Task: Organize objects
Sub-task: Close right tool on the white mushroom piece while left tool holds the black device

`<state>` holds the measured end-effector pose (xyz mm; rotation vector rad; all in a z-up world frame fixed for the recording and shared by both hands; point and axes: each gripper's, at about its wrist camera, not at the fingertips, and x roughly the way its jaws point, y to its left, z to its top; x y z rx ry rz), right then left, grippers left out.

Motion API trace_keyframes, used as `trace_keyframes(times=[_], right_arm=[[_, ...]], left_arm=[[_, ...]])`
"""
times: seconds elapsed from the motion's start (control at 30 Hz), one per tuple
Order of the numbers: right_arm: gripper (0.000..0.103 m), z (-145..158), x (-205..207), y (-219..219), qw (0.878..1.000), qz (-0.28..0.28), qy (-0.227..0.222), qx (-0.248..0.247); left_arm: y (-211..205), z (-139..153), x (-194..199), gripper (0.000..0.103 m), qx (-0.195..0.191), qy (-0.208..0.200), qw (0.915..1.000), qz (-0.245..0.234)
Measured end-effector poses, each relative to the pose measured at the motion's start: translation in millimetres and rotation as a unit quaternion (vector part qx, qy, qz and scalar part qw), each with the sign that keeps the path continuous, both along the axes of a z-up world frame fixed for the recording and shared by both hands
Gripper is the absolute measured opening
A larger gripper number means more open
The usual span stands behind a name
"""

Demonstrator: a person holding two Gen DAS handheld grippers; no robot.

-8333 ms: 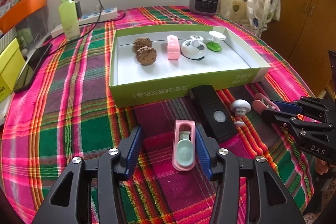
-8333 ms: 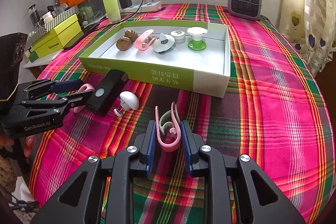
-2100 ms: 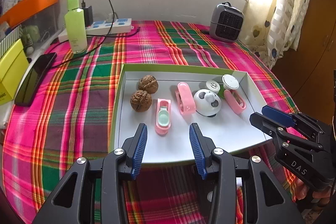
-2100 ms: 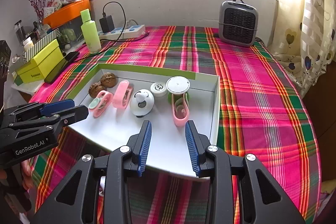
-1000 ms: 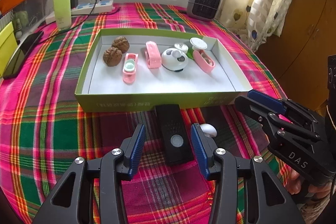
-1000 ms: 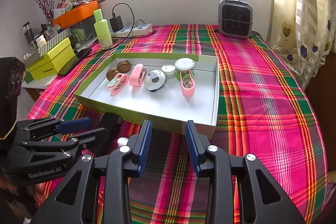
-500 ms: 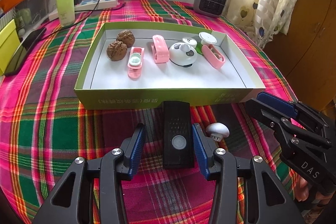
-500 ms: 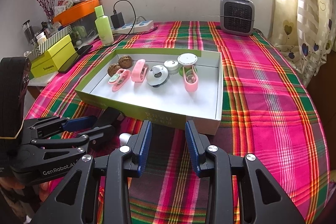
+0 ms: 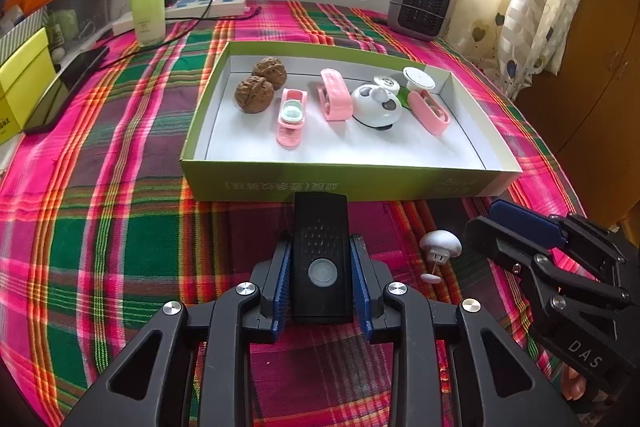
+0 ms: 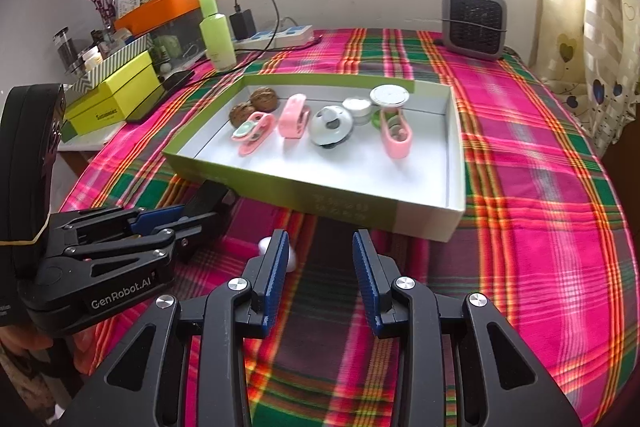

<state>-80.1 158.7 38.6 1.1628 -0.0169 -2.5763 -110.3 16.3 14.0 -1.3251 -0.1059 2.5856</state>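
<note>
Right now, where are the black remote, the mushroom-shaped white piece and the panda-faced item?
black remote (image 9: 320,251), left wrist view, on its grilled top face between the pads.
mushroom-shaped white piece (image 9: 440,242), left wrist view, on its cap.
panda-faced item (image 9: 376,105), left wrist view, on its domed top, inside the box.

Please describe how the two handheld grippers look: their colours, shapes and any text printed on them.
Both grippers are matte black, with angular finger arms that have triangular cut-outs, round silver screws at the joints, and ribbed blue pads on the fingertips. The left gripper carries white "GenRobot.AI" lettering on its side, seen from the right wrist view. The right gripper shows white "DAS" lettering on its side.
</note>
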Motion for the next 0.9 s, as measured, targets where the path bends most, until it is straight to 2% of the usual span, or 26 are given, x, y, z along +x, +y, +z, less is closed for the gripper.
trace_keyframes(times=[0.17,0.43,0.9], right_arm=[[0.035,-4,1,-10,1.0,0.007,-0.008,-0.015],[0.035,-9,2,-25,1.0,0.021,-0.014,-0.009],[0.035,-17,-2,-29,0.999,0.014,-0.028,-0.002]], left_arm=[[-9,-1,3,0.026,0.003,0.003,0.9999,0.011],[-17,-2,4,0.027,0.011,0.005,0.9998,0.013],[-19,-2,4,0.027,0.017,0.009,0.9998,0.007]])
